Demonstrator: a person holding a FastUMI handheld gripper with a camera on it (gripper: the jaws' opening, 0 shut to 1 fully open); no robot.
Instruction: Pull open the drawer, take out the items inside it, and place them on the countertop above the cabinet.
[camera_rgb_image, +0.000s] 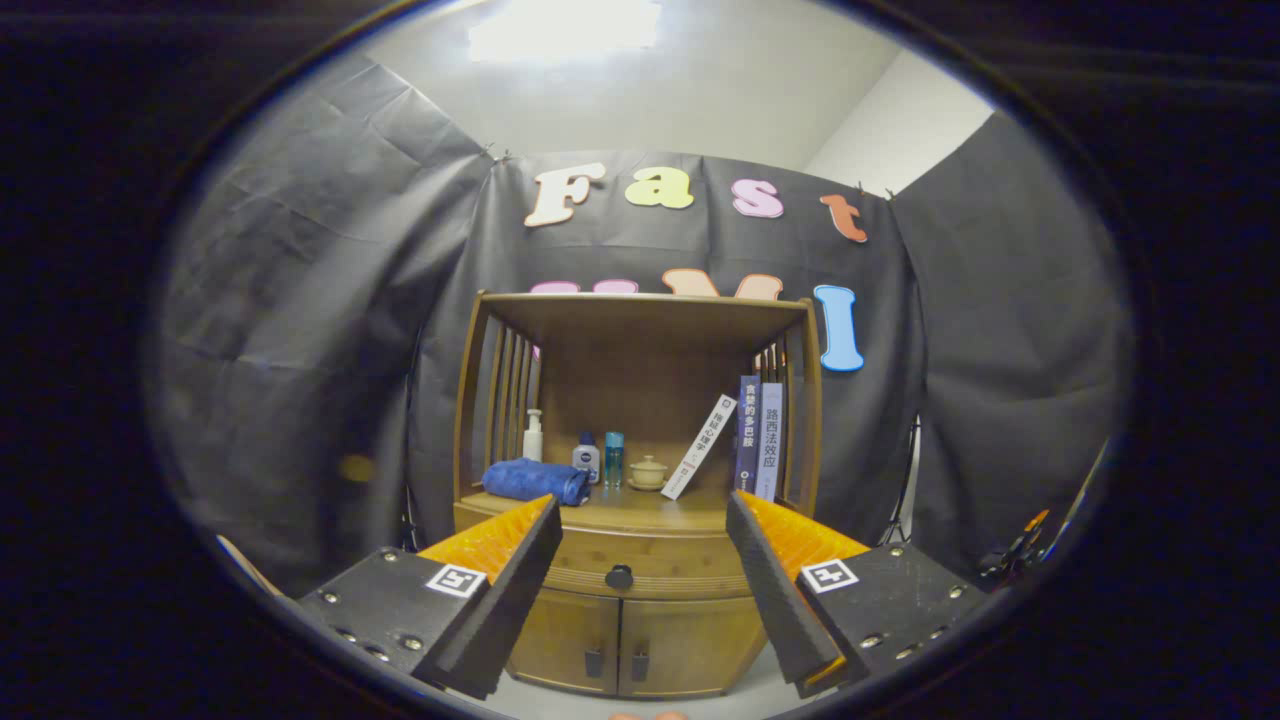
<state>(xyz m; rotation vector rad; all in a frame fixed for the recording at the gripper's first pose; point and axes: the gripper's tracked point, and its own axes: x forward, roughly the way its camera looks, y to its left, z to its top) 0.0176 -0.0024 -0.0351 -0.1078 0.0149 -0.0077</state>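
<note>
One drawer (620, 570), closed, sits in the cabinet (630, 630) beneath the worktop (640, 508), its single knob (619, 577) between the spread fingers of the empty gripper (640, 510). On the worktop: one towel (535, 480), three bottles (586, 458), one cup (648, 472), three books (757, 435).

the gripper view faces the wooden cabinet (640, 560) squarely, from near, slightly low.

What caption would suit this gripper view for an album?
Open gripper faces a wooden cabinet, its drawer shut, knob between the fingers.
</note>
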